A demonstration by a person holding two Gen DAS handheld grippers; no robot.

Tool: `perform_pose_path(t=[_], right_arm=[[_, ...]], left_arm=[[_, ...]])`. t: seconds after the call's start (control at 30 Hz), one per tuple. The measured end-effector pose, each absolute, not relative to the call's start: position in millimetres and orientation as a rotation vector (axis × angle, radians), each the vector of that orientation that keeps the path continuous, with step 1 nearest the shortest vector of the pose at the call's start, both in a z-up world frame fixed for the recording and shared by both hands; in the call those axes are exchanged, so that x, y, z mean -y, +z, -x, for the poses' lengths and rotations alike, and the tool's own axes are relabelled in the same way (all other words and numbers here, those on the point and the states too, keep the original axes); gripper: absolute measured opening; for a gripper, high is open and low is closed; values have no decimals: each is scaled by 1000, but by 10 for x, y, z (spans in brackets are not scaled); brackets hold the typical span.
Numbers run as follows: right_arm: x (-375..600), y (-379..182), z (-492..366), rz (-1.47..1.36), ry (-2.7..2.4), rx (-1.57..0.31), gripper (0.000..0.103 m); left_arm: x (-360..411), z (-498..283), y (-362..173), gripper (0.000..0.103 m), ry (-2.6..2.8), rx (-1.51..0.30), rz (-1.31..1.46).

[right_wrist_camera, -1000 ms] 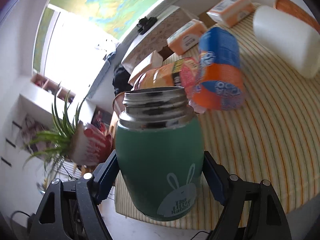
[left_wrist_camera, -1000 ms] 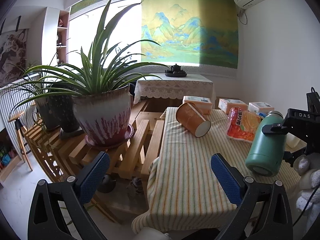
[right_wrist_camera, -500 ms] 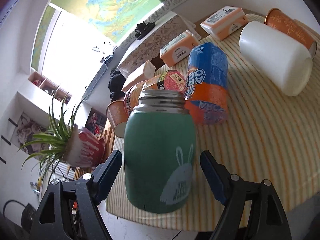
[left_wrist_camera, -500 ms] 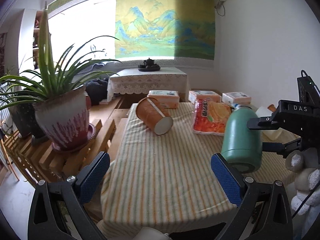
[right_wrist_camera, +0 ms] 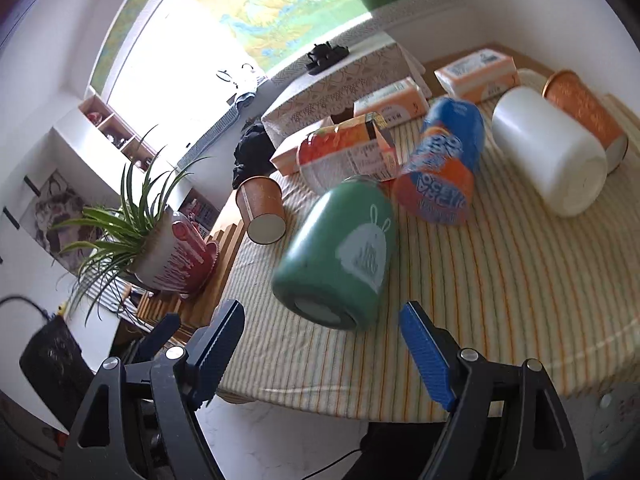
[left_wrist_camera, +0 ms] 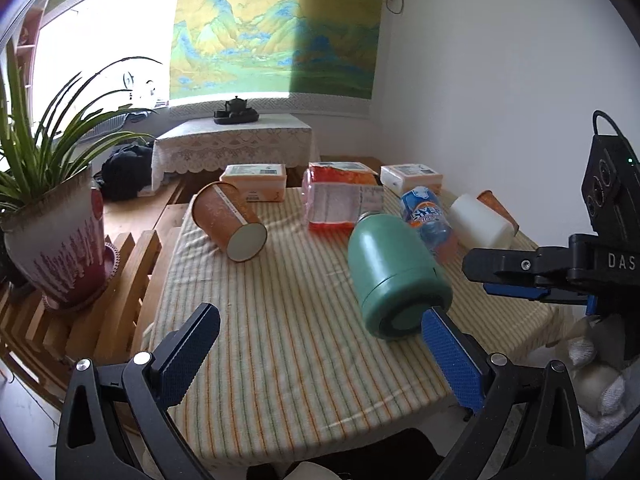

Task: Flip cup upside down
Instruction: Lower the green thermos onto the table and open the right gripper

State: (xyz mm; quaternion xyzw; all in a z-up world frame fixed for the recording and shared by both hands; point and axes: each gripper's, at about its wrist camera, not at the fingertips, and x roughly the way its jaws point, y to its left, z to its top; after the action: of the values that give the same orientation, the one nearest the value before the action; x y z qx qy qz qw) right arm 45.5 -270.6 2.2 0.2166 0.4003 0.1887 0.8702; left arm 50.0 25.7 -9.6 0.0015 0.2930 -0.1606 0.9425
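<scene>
The green insulated cup (left_wrist_camera: 394, 276) with a white rabbit print lies tipped over on the striped tablecloth, its base toward the front edge; the right wrist view (right_wrist_camera: 340, 252) shows it blurred. My right gripper (right_wrist_camera: 322, 354) is open and empty, just in front of the cup's base, touching nothing. In the left wrist view the right gripper's fingers (left_wrist_camera: 516, 266) are to the right of the cup. My left gripper (left_wrist_camera: 320, 360) is open and empty over the table's front edge.
On the table lie an orange paper cup (left_wrist_camera: 228, 222) at the back left, a snack bag (left_wrist_camera: 340, 200), a blue-orange bottle (left_wrist_camera: 428, 220), a white cup (left_wrist_camera: 480, 222) and tissue packs (left_wrist_camera: 254, 178). A potted plant (left_wrist_camera: 52, 220) stands on a wooden rack at the left.
The right gripper let go of the green cup and drew back. The cup went from upright to lying on its side. The left gripper swung right toward the table.
</scene>
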Motion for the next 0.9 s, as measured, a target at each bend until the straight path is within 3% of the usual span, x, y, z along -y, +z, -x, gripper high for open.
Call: perform_pose_path(t=[0.3,0.47,0.9], right_arm=[[3089,137,-377,-389,316,-762,77],[3257,89,-419,-397,311,-765,77],[3309,-55,-504,-378,333,-786,77]], left_arm=[[117,-813,-363,102,-385,-670,162],[203,-857,-454,103,-321,-620,217],[584,-820,-536,103,-269,-582,164]])
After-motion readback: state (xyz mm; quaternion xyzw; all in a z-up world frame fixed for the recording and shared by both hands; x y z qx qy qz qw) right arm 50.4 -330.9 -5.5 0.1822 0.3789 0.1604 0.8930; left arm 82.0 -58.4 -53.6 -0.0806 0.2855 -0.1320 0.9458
